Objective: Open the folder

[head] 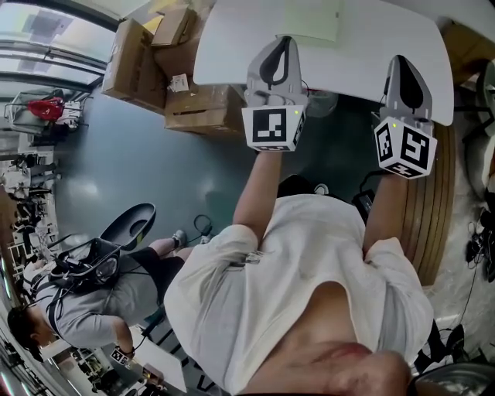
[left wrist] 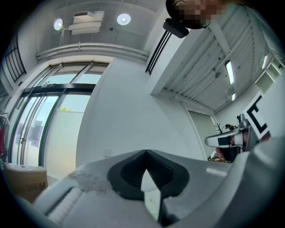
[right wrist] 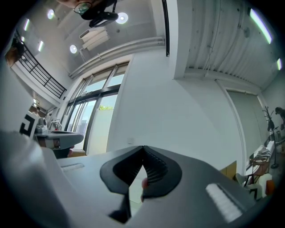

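I judge nothing is done yet. My two grippers, left (head: 284, 40) and right (head: 399, 59), are both pinched shut and empty, and hover over the near edge of the one surface (head: 232, 46). The one folder (head: 312, 19) lies closed toward the far edge, untouched. Reaching and opening it remain.

Our forearms (head: 251, 193) stretched ahead, left gripper (head: 278, 45) jaws closed and empty, right gripper (head: 404, 66) beside it, jaws likewise together
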